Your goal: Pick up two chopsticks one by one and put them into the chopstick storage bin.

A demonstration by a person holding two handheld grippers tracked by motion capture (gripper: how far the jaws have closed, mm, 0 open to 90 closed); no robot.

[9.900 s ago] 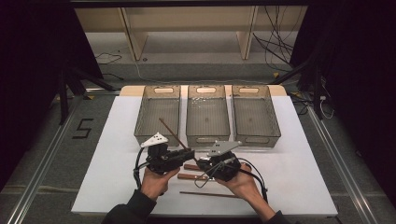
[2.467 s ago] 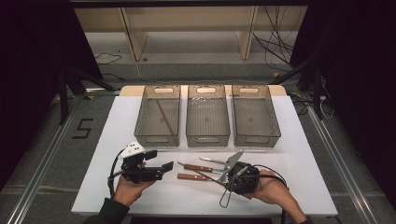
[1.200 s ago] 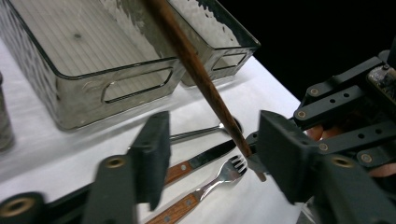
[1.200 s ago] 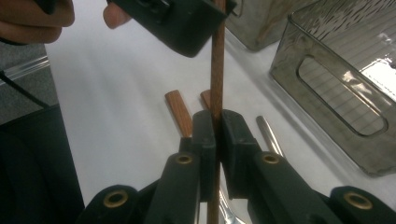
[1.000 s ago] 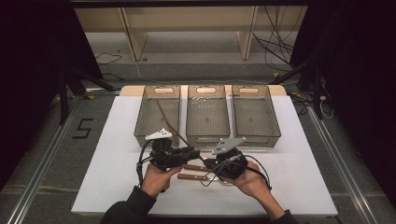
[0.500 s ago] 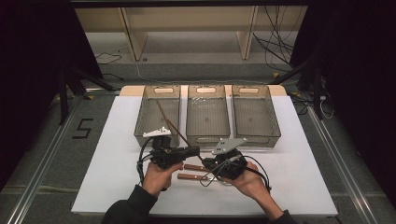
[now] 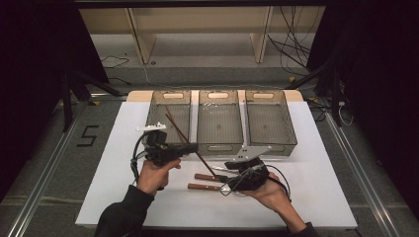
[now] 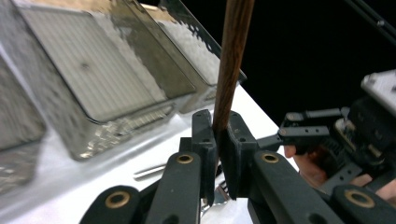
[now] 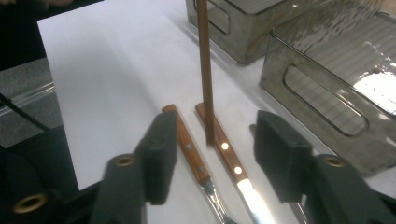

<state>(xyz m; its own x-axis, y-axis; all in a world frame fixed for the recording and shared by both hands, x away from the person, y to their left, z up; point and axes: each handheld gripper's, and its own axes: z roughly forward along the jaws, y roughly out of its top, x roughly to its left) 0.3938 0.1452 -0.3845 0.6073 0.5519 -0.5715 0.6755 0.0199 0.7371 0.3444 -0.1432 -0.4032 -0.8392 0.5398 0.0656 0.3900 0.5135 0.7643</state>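
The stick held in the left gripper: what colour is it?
Dark reddish-brown wood grain; the stick shows best in the left gripper view.

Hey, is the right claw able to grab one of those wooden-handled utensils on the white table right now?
Probably yes: the right claw is open, straddling both wooden-handled utensils. The thin brown wooden stick crossing above them may interfere.

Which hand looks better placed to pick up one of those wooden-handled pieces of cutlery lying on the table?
Probably the right. The right gripper is open, its jaws on either side of the two wooden-handled utensils. The left gripper is already shut on a chopstick.
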